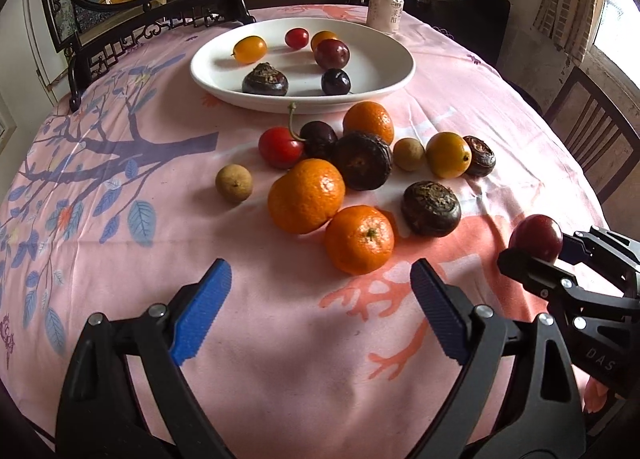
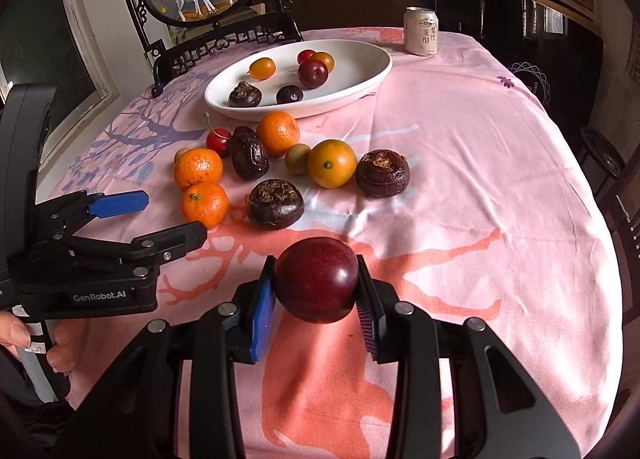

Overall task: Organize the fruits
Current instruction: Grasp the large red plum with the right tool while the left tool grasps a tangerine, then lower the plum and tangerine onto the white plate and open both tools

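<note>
A: Which step is in hand?
B: A dark plum (image 2: 316, 279) is pinched in the right tool (image 2: 316, 291), lower centre — probably lifted; the left tool (image 1: 320, 311) is spread, nothing held.
A: Next?
B: Carriage to the white plate (image 2: 372, 77), upper centre — release among the fruit there.

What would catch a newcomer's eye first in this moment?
The dark red plum clamped in the right gripper, close to the camera above the pink tablecloth. Beyond it, a loose cluster of mandarins, dark water chestnuts and small fruits lies before the white plate, which already holds a few fruits. The left gripper stands open near the cluster, empty.
</note>
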`<move>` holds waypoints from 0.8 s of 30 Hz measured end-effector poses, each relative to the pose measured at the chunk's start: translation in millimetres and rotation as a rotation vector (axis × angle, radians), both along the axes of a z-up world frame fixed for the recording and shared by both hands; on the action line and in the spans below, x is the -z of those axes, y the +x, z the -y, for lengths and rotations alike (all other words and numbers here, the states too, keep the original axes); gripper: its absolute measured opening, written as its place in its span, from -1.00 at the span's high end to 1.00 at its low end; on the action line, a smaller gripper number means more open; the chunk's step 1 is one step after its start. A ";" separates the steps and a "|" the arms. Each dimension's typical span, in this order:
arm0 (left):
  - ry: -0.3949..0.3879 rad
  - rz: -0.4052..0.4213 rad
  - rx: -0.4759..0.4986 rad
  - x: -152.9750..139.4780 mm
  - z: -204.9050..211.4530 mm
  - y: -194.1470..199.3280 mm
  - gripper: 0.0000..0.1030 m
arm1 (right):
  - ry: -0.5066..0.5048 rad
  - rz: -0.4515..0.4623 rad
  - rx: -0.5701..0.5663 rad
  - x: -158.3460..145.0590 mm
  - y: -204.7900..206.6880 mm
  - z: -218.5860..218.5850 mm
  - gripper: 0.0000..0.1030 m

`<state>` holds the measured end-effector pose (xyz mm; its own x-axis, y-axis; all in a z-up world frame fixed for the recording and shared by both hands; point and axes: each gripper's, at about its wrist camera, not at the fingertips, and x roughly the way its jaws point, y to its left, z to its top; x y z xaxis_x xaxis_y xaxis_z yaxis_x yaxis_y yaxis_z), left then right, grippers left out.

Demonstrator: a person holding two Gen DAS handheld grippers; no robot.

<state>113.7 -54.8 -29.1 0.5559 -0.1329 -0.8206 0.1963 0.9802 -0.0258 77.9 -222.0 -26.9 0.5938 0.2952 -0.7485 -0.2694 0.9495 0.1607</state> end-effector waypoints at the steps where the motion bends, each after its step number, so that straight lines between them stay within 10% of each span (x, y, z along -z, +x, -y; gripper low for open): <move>1: -0.003 -0.012 0.014 1.8 3.3 1.0 -0.63 | 0.006 0.002 0.001 -0.2 -1.9 1.6 0.27; 8: 0.015 -0.035 -0.001 10.5 17.4 12.3 -0.34 | 0.040 0.005 -0.008 -0.4 -10.0 9.2 0.27; 12: 0.034 -0.004 -0.017 9.4 19.8 18.7 0.27 | 0.051 0.004 -0.012 -0.4 -12.5 10.1 0.27; 24: -0.019 0.001 0.091 -18.5 -4.8 -10.7 0.27 | 0.067 0.072 -0.021 -22.4 -4.9 -1.2 0.27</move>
